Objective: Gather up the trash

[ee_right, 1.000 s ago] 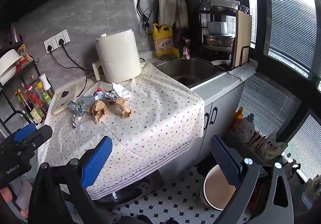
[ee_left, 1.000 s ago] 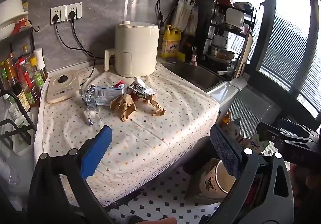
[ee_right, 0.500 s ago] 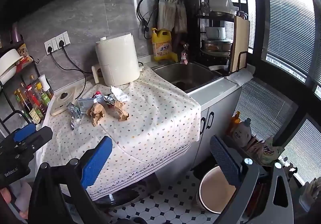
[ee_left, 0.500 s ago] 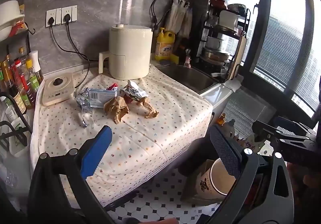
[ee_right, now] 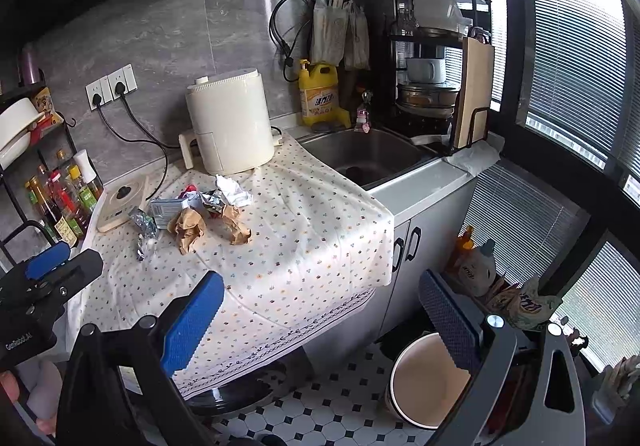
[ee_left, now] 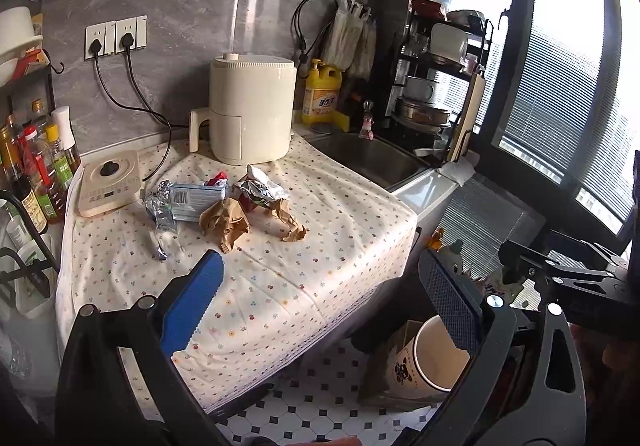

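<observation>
We hold the left gripper [ee_left: 320, 294] and the right gripper [ee_right: 320, 306] back from the counter, both released, jaws spread wide with nothing between them. Neither touches anything.

The trash lies ahead of both grippers and somewhat to their left, well apart from the fingertips, gathered in one heap on the dotted cloth [ee_left: 328, 242]: a crumpled brown paper [ee_left: 224, 220], a second twisted brown paper [ee_left: 290, 224], a foil wrapper [ee_left: 258, 192], a small cardboard box [ee_left: 198, 198], a silvery wrapper [ee_left: 160, 206] and a white tissue [ee_right: 232, 192], this last plainest in the right view. Beyond the heap stands a cream appliance [ee_left: 252, 112].

The bin [ee_right: 426, 382] stands on the tiled floor, below and to the right of the right gripper, close under its right finger. As far as its visible inside shows, it holds nothing; the near part is hidden by that finger.

We judge the task as not yet begun: every piece remains on the cloth, none is gripped, and none is seen in the bin. All picking and dropping is left to do.
</observation>
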Demonstrator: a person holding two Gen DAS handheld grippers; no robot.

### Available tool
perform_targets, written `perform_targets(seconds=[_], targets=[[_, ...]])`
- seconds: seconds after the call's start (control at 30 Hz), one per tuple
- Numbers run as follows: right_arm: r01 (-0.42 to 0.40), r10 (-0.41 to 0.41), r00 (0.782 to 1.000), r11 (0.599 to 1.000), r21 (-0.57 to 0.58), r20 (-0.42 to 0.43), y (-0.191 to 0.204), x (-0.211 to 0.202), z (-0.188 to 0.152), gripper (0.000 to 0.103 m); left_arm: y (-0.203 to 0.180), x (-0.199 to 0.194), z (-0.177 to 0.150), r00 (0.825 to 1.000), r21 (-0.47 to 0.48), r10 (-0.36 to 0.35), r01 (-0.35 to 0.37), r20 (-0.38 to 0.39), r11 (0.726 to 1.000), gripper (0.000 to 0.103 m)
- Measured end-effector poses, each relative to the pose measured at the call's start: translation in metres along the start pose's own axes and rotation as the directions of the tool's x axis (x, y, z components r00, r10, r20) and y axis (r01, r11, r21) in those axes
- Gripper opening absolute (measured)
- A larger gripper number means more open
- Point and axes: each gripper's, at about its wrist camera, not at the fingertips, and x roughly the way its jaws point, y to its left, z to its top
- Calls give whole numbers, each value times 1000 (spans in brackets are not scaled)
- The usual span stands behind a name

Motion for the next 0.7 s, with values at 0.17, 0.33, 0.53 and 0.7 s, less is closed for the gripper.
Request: perform_targets(seconds=[0.17, 0.33, 0.53, 0.7], targets=[[-6, 6, 1000, 1000, -7, 10, 1, -1, 3, 95, -1, -3, 2, 1000, -1, 3, -3, 8, 1000, 97], [-11, 11, 1000, 1000, -11, 15, -1, -2, 6, 95, -4, -7, 5, 1000, 2, 6, -6, 18, 1000, 97], [-19, 19, 1000, 1000, -13, 21, -3, -6, 4, 95, -6, -8, 3, 1000, -2, 6, -6, 19, 1000, 97], [-28, 28, 999, 1000, -13, 17, -5, -7, 4, 95, -9, -10, -2, 1000, -2, 12, -12, 21, 1000, 97]])
